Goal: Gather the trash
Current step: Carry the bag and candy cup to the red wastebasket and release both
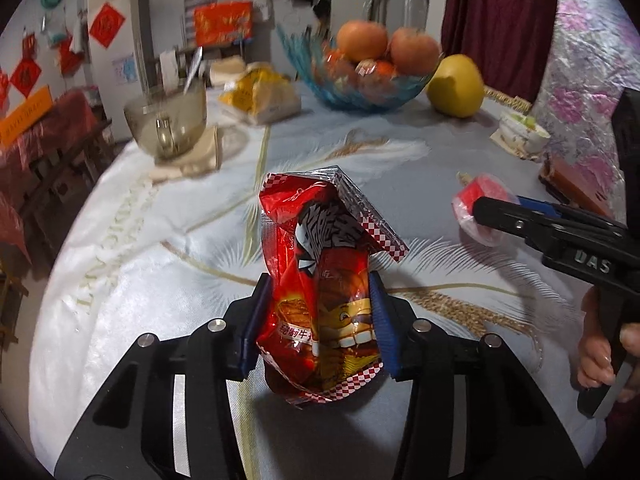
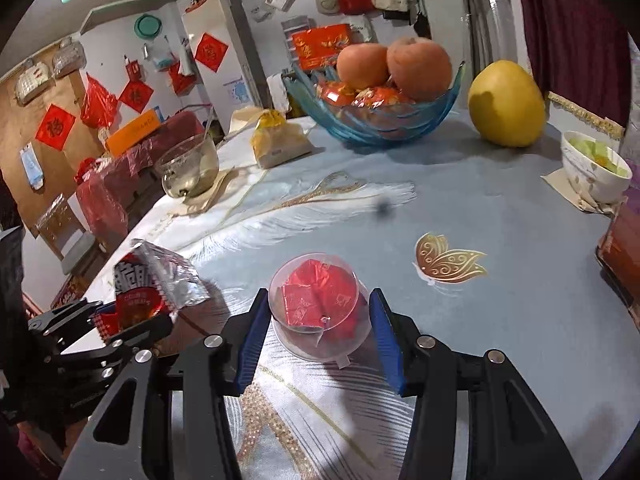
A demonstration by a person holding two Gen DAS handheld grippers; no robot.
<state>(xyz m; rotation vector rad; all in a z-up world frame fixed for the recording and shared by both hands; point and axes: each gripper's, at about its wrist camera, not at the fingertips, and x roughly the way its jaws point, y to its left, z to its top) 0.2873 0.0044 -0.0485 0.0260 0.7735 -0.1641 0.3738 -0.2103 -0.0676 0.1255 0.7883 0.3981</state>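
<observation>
Feather-printed tabletop [image 2: 500, 216] in a cluttered room hung with red paper charms.

Crumpled red snack wrapper [image 1: 320, 300] stands pinched between the blue pads of the left gripper [image 1: 318, 328], raised just over the cloth near the front edge. Beside it to the right, a clear plastic cup [image 2: 318, 308] stuffed with red foil lies on the cloth between the spread pads of the right gripper [image 2: 318, 336], which flank it without clearly touching. Farther back sit a blue glass fruit bowl [image 2: 380, 120], a yellow pomelo [image 2: 506, 104] and a smoky glass bowl [image 2: 192, 168].
</observation>
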